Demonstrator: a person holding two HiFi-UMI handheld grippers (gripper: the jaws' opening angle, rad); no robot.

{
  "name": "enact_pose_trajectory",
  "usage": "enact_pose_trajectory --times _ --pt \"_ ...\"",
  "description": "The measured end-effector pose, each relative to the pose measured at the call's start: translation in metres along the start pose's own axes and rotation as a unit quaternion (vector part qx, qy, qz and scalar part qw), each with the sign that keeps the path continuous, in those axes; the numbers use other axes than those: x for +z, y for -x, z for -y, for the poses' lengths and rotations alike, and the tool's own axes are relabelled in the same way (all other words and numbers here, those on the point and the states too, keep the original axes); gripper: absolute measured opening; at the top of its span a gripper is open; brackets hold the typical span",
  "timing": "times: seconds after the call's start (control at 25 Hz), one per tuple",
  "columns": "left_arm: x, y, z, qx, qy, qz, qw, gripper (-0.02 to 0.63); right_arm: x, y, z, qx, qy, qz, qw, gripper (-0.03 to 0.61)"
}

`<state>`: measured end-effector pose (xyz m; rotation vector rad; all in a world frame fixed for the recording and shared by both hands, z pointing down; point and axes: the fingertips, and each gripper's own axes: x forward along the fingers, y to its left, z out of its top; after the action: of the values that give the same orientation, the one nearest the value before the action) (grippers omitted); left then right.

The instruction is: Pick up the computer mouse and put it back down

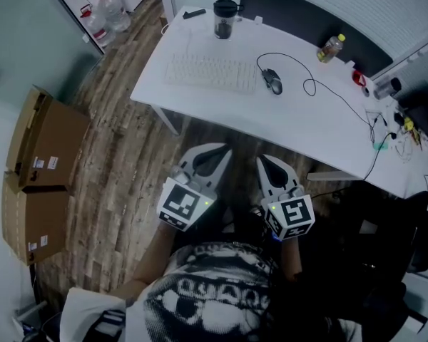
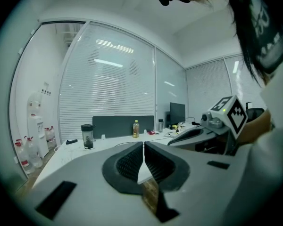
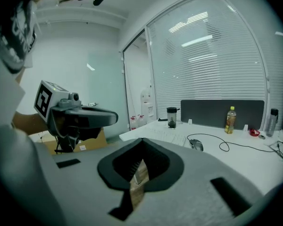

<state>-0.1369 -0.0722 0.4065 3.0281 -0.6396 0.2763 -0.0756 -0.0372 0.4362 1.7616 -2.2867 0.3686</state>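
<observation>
the computer mouse (image 1: 272, 81) lies on the desk (image 1: 328, 130), well beyond both shut jaws.

Bare white desktop (image 1: 299, 130) lies open between its near edge and the dark corded computer mouse (image 1: 272, 81). A white flat keyboard (image 1: 211, 73) crowds the mouse's left side, and its black looping cable (image 1: 304, 86) trails to the right.

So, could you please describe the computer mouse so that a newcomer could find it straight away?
Start at the large white desk in the head view and find the pale keyboard lying on it. Just to the keyboard's right sits the mouse. It is the only small dark oval there, with a thin black cable looping away from it.
</observation>
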Motion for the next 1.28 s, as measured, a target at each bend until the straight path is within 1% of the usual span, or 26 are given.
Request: enact_pose_trajectory --times 0.16,0.32,0.48,0.64,0.84,1.04,1.28 --pt "-0.005 -0.002 -0.006 -0.001 0.008 -0.004 1.0000 0.009 0.001 -0.006 0.000 0.001 -0.001 -0.004 1.000 -0.003" --pt "-0.003 -0.009 -0.008 0.006 0.009 -0.005 0.9999 0.009 0.003 -0.012 0.011 0.005 -0.004 -0.003 1.000 -0.003" --pt "-0.004 -0.017 -0.013 0.019 0.010 -0.010 0.9997 0.009 0.009 -0.023 0.028 0.014 -0.008 0.006 1.000 -0.003" --pt "-0.007 -0.032 -0.025 0.042 0.014 -0.020 0.9988 0.009 0.017 -0.040 0.052 0.026 -0.006 0.012 1.000 -0.003" --pt "0.001 -0.069 -0.042 0.074 0.021 -0.020 0.9968 0.009 0.019 -0.061 0.092 0.048 0.001 0.008 0.999 -0.003" --pt "0.013 -0.117 -0.047 0.097 0.025 -0.016 0.9949 0.009 0.021 -0.082 0.146 0.063 0.002 0.003 0.998 -0.003" --pt "0.018 -0.159 -0.049 0.117 0.029 -0.025 0.9924 0.009 0.010 -0.115 0.213 0.062 -0.038 -0.001 0.997 -0.003"
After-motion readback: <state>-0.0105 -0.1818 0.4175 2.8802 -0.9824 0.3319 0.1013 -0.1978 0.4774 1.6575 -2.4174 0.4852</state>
